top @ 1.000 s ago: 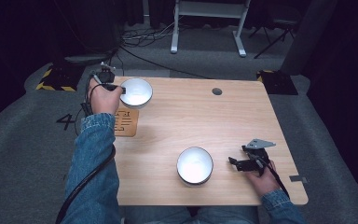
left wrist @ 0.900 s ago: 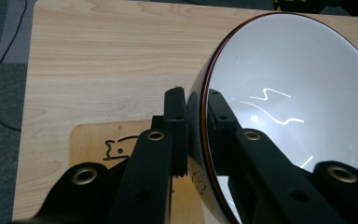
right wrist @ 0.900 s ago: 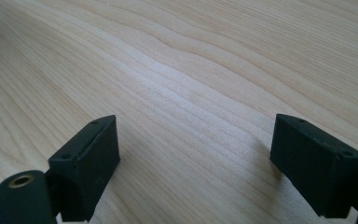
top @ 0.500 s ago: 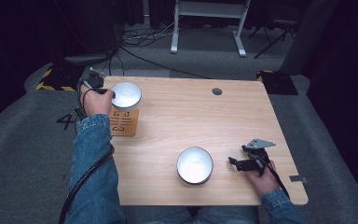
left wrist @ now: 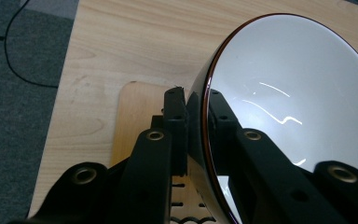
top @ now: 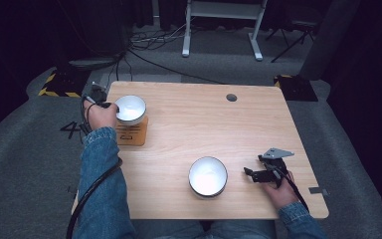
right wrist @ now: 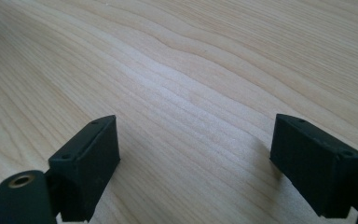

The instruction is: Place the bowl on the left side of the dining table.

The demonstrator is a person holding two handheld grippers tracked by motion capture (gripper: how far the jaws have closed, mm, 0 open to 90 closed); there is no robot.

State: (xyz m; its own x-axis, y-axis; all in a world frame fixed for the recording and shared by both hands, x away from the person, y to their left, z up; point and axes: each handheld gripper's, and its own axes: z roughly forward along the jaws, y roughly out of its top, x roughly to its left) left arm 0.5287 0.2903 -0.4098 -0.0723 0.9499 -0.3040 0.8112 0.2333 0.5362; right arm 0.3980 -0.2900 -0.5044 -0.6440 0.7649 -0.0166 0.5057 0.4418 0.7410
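A white bowl [top: 131, 108] with a dark outside and a reddish rim hangs tilted at the table's left edge, over a small wooden board [top: 132, 135]. My left gripper [top: 108, 105] is shut on its rim. In the left gripper view the two jaws of the left gripper [left wrist: 198, 105] pinch the bowl [left wrist: 289, 93] wall, one inside and one outside, with the board [left wrist: 137, 112] below. A second white bowl [top: 208, 176] stands near the front middle of the table. To its right my right gripper [top: 251, 174] rests low, open, and the right gripper [right wrist: 196, 154] has bare wood between its jaws.
The wooden table [top: 204, 124] has a round cable hole [top: 231, 97] at the back right. Grey carpet surrounds it, with cables [top: 144, 47] and a white desk frame [top: 219, 30] beyond, and yellow-black striped tape [top: 54, 89] at the left.
My left hand has carried the bowl leftward, nearer to the person and lower, so it now hangs over the wooden board. The right gripper and the second bowl have not moved.
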